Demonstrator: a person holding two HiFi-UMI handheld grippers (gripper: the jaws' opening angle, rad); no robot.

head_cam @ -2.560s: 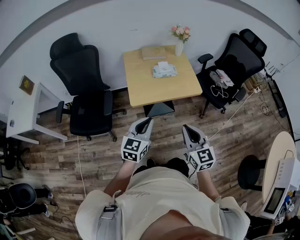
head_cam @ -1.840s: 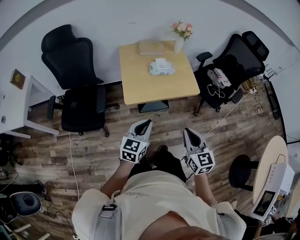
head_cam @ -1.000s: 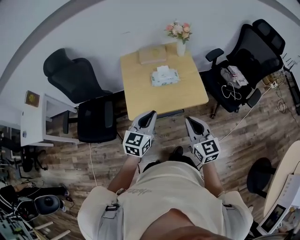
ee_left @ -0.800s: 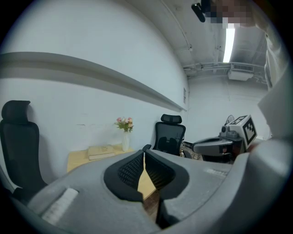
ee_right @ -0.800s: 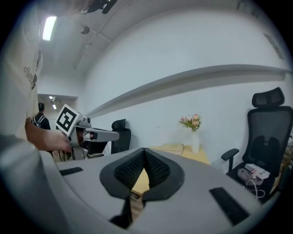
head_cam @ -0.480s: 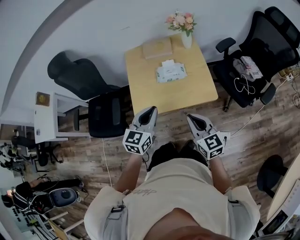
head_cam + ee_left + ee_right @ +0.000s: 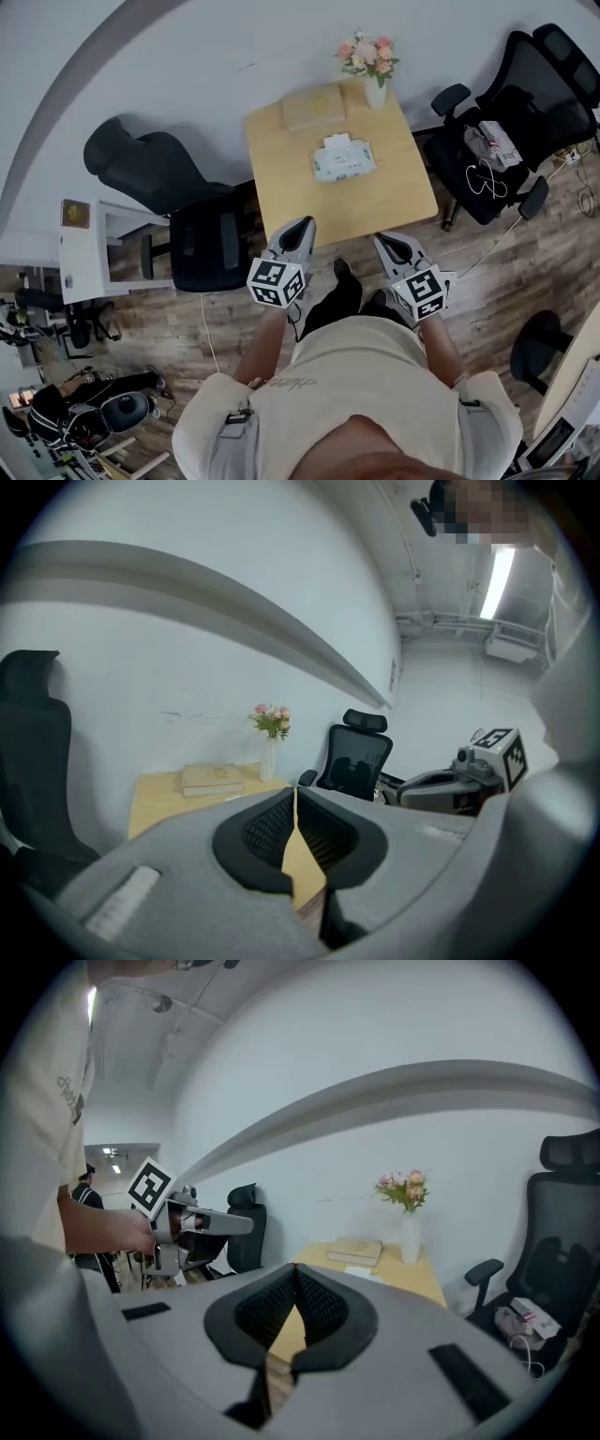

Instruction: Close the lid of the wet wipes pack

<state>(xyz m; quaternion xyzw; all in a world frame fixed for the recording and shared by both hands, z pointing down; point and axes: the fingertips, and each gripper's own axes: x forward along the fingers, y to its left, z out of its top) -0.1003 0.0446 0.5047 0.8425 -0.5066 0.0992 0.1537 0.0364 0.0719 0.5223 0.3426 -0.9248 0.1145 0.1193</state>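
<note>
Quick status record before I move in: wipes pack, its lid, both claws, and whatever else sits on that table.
target: wet wipes pack, flat near the middle of the wooden table
lid: seems raised at the pack's far edge; too small to be sure
left claw: shut, empty, at the table's near edge, well short of the pack
right claw: shut, empty, at the near edge
also on table: flower vase and book, both at the far edge

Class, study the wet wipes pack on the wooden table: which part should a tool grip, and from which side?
Probably grip the wet wipes pack across its short width, coming down from above: it lies flat on the table, long axis roughly left-right, with nothing touching it.
</note>
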